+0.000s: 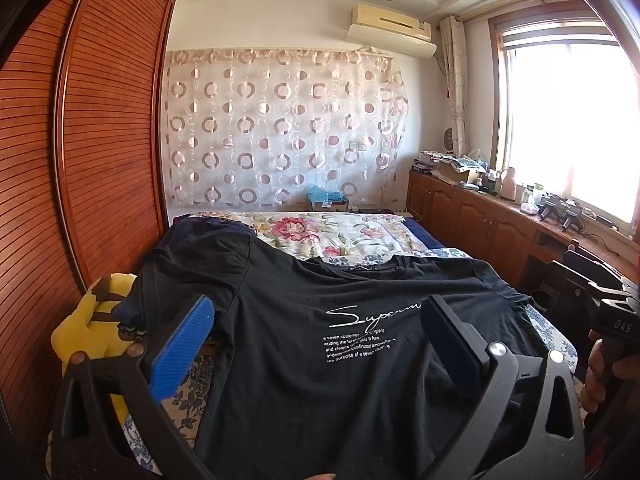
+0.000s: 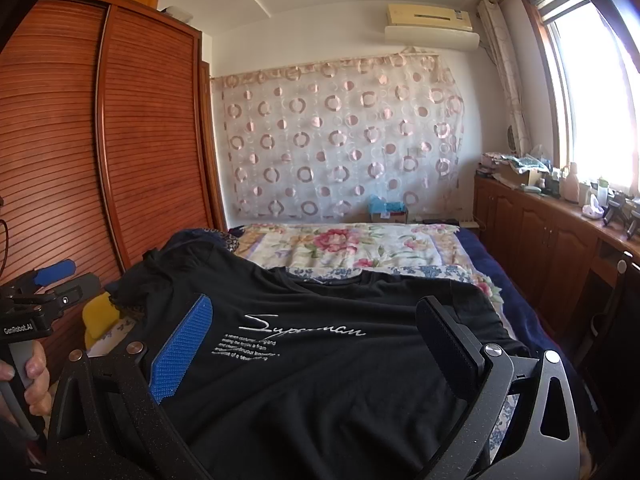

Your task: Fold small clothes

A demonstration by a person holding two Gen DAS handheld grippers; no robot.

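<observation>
Black T-shirt (image 1: 320, 360) lay flat, unfolded, mid-frame on bed (image 1: 340, 236); left tongs (image 1: 320, 344), right tongs (image 2: 316, 344) apart, empty; folding not started.

A black T-shirt (image 1: 320, 344) is lying spread flat on the near part of the bed, front side up, its collar pointing to the far side. White printed text (a handwritten word with some small lines below it) is showing on the chest. Its left sleeve is reaching toward the far left corner.
</observation>
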